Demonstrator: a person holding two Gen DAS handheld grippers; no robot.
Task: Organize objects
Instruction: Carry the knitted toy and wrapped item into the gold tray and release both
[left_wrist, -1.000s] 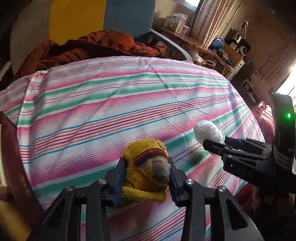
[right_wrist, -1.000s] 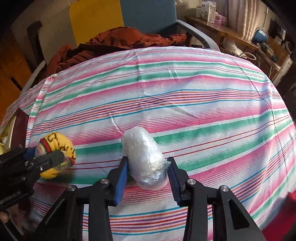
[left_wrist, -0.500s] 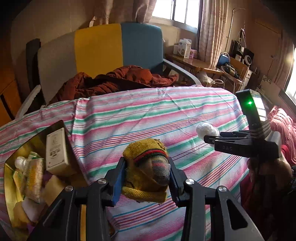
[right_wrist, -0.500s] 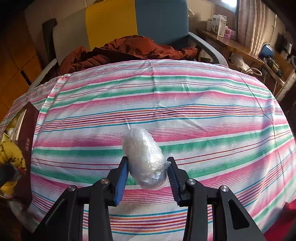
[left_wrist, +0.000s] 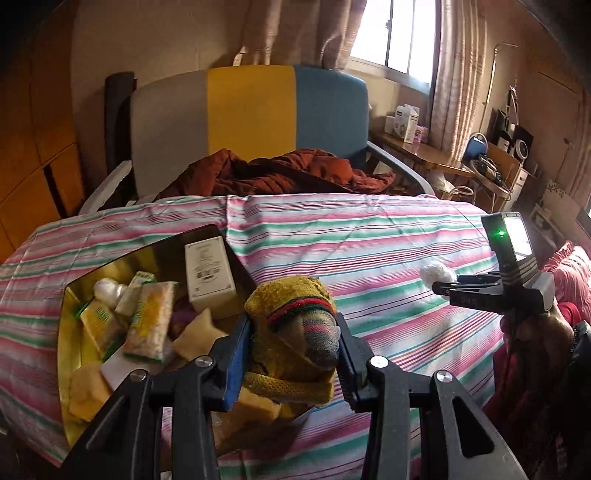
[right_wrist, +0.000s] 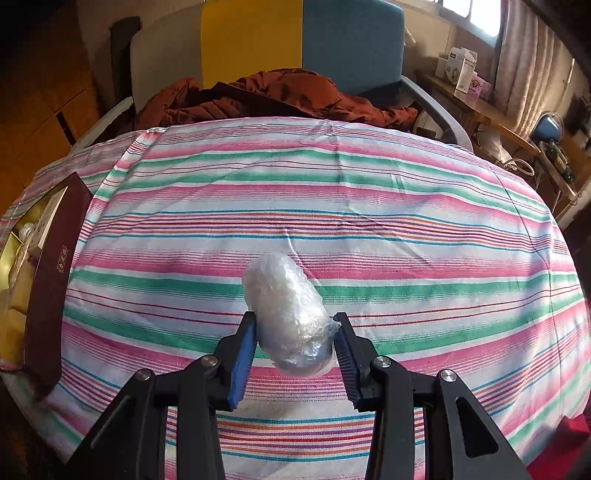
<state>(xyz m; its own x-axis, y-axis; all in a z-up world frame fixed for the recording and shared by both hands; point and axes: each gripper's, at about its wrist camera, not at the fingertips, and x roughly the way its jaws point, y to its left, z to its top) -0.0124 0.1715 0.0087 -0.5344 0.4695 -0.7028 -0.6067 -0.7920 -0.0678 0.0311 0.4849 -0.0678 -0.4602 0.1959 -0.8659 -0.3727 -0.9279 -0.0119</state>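
Several packets fill the gold-lined box (left_wrist: 66, 332) (white carton (left_wrist: 208, 273) upright).

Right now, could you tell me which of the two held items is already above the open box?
The yellow knitted sock bundle in the left tool; the plastic-wrapped white bundle hangs over bare striped cloth, away from the box.

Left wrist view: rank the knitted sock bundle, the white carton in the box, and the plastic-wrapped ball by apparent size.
1. Knitted sock bundle, though its nearness to the camera inflates it.
2. White carton.
3. Plastic-wrapped ball, farthest off.
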